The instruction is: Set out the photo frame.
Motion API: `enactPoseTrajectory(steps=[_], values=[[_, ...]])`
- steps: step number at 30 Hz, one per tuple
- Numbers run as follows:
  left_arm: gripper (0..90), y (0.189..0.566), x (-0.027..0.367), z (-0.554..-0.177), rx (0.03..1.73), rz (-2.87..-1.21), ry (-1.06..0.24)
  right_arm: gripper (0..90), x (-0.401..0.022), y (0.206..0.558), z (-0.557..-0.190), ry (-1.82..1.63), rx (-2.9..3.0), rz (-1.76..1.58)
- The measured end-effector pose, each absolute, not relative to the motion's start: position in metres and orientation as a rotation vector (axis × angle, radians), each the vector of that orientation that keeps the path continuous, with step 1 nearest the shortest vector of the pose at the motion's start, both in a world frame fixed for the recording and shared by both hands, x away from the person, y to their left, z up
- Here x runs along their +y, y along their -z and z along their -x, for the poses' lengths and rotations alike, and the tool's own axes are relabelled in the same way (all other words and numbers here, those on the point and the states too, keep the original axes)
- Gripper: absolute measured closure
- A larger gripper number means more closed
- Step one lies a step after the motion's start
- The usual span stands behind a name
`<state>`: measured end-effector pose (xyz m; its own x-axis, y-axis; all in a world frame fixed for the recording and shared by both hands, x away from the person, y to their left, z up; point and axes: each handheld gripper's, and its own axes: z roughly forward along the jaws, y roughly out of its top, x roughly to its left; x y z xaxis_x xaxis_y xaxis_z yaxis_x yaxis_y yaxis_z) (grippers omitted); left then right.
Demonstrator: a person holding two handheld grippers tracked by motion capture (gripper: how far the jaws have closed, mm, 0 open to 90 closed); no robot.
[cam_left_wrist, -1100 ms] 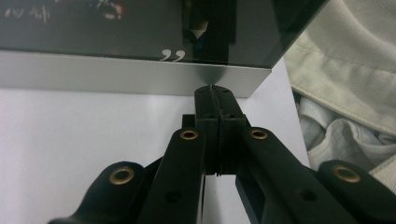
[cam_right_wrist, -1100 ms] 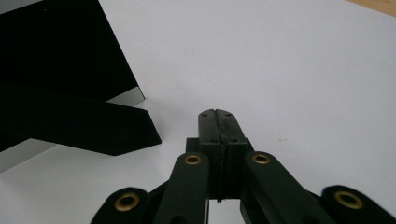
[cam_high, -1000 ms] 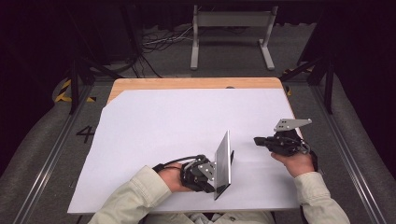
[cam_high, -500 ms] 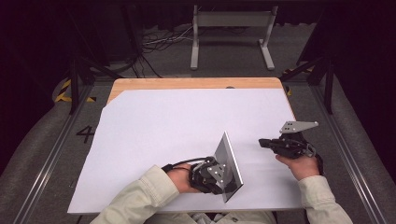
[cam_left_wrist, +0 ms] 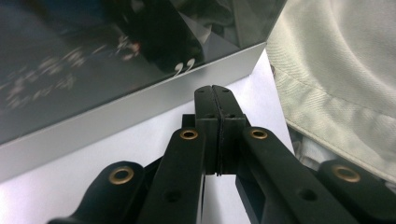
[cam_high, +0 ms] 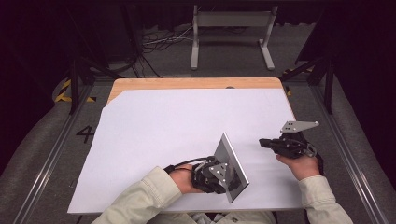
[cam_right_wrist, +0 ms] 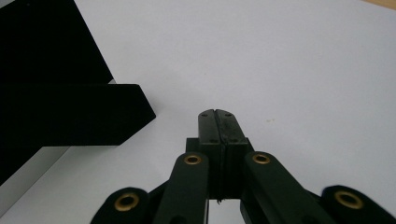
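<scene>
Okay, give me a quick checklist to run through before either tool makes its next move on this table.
1. Left tool shut, nothing between the jaws: ok.
2. Right tool shut, nothing between the jaws: ok.
3. Tools apart from each other in the high view, left tool at the near edge, right tool further right: ok.
4. Grey plate on the left tool stands tilted on edge: ok.
5. White sheet lies flat over the wooden table: ok.
6. Dark reflective block sits close ahead of the left tool; whether they touch: cannot tell.
</scene>
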<state>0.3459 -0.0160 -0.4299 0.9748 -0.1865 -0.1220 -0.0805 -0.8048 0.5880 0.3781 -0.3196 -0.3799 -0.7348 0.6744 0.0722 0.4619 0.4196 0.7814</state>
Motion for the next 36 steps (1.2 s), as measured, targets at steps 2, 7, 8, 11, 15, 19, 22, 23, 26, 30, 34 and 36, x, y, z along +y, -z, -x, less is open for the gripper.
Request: enactPoseTrajectory(steps=[2, 7, 8, 11, 15, 19, 22, 23, 26, 30, 34, 36], values=[[90.0, 0.429, -0.009, -0.347, -0.168, -2.496, 0.225, 89.8, -0.319, 0.380, -0.378, -1.213, 2.425, -0.992], [90.0, 0.426, 0.013, -0.353, -0.107, -2.476, 0.208, 89.7, -0.317, 0.377, -0.378, -1.214, 2.421, -0.987], [90.0, 0.426, 0.017, -0.355, -0.091, -2.467, 0.204, 89.7, -0.317, 0.376, -0.378, -1.218, 2.420, -0.982], [90.0, 0.426, 0.032, -0.360, -0.035, -2.451, 0.187, 89.6, -0.316, 0.376, -0.379, -1.219, 2.422, -0.979], [90.0, 0.423, 0.050, -0.366, 0.021, -2.421, 0.158, 88.6, -0.314, 0.374, -0.379, -1.228, 2.429, -0.969], [90.0, 0.420, 0.064, -0.371, 0.068, -2.382, 0.122, 87.6, -0.312, 0.372, -0.379, -1.233, 2.432, -0.959], [90.0, 0.417, 0.074, -0.374, 0.112, -2.360, 0.105, 87.0, -0.312, 0.371, -0.378, -1.240, 2.436, -0.956], [90.0, 0.416, 0.077, -0.376, 0.120, -2.352, 0.090, 86.9, -0.312, 0.370, -0.378, -1.246, 2.437, -0.957], [89.9, 0.415, 0.089, -0.380, 0.163, -2.332, 0.063, 86.0, -0.312, 0.367, -0.378, -1.266, 2.452, -0.966], [89.9, 0.416, 0.101, -0.384, 0.204, -2.316, 0.043, 85.5, -0.313, 0.364, -0.378, -1.268, 2.457, -0.978], [89.9, 0.416, 0.114, -0.389, 0.253, -2.295, 0.016, 84.1, -0.312, 0.359, -0.379, -1.238, 2.482, -0.986], [89.8, 0.416, 0.119, -0.390, 0.275, -2.281, 0.007, 83.1, -0.310, 0.355, -0.379, -1.223, 2.498, -0.995]])
